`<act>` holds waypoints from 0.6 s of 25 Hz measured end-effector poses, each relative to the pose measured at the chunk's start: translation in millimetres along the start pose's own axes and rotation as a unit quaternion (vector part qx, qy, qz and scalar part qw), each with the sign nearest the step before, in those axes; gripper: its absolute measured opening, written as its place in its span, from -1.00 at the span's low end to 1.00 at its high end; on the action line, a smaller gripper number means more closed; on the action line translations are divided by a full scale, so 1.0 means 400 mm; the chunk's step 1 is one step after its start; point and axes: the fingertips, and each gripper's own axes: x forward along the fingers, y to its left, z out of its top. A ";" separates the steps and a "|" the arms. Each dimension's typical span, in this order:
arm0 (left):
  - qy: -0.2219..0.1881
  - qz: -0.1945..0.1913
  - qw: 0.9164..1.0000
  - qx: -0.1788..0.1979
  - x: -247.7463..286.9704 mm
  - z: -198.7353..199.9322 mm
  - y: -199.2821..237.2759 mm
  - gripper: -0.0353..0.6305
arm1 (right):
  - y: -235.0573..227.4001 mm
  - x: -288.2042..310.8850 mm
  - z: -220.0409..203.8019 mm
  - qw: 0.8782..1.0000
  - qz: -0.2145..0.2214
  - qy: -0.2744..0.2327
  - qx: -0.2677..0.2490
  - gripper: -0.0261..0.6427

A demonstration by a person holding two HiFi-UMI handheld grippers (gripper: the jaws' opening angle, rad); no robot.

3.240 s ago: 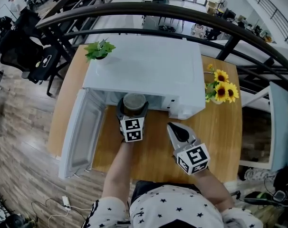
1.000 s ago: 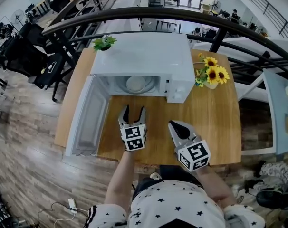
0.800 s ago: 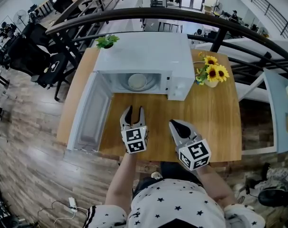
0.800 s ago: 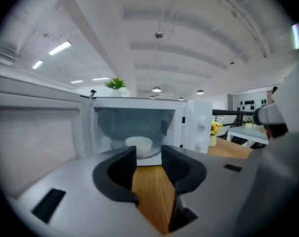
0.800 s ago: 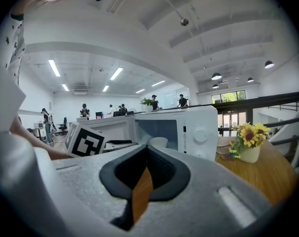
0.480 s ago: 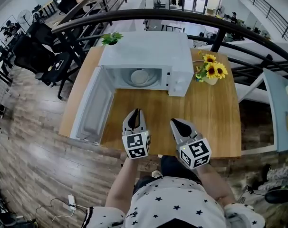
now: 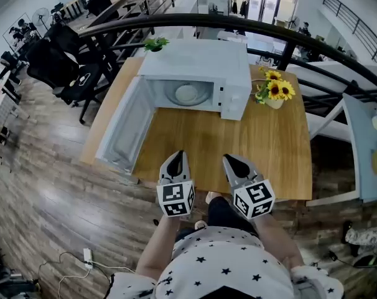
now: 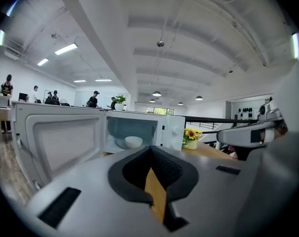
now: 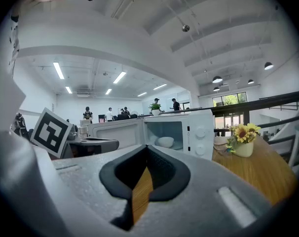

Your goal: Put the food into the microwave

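The white bowl (image 7: 186, 93) that should hold your food sits inside the microwave (image 7: 195, 61), on the round plate in the middle of the cavity; both gripper views show it there through the open front, though none of them shows what is in it. So the putting-in looks done. The microwave door (image 7: 123, 126) hangs wide open to the left, reaching past the table's (image 7: 238, 142) edge, and closing it is, I'd judge, the only step that could be left to you.

Your left gripper (image 7: 178, 156) has its jaws pressed together with nothing between them. Your right gripper (image 7: 229, 159) is the same, closed and empty. Both hover side by side at the near edge of the table, well apart from the microwave and pointing toward it.

A vase of sunflowers (image 7: 272, 91) stands just right of the microwave, and a small potted plant (image 7: 154, 43) sits at its back left corner; neither is in your way if you go for the door
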 end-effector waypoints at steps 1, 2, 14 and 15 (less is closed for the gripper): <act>0.001 -0.002 1.000 0.001 -0.014 0.001 -0.006 -0.88 | 0.006 -0.008 -0.002 1.000 0.001 0.000 -0.001 -0.91; 0.001 -0.004 1.000 0.001 -0.027 0.002 -0.012 -0.88 | 0.012 -0.015 -0.004 1.000 0.003 0.000 -0.001 -0.91; 0.011 -0.025 1.000 0.001 -0.146 -0.004 -0.066 -0.88 | 0.049 -0.091 -0.008 1.000 0.006 -0.010 -0.006 -0.91; 0.011 -0.027 1.000 0.002 -0.152 -0.004 -0.070 -0.88 | 0.051 -0.096 -0.006 1.000 0.006 -0.012 -0.007 -0.91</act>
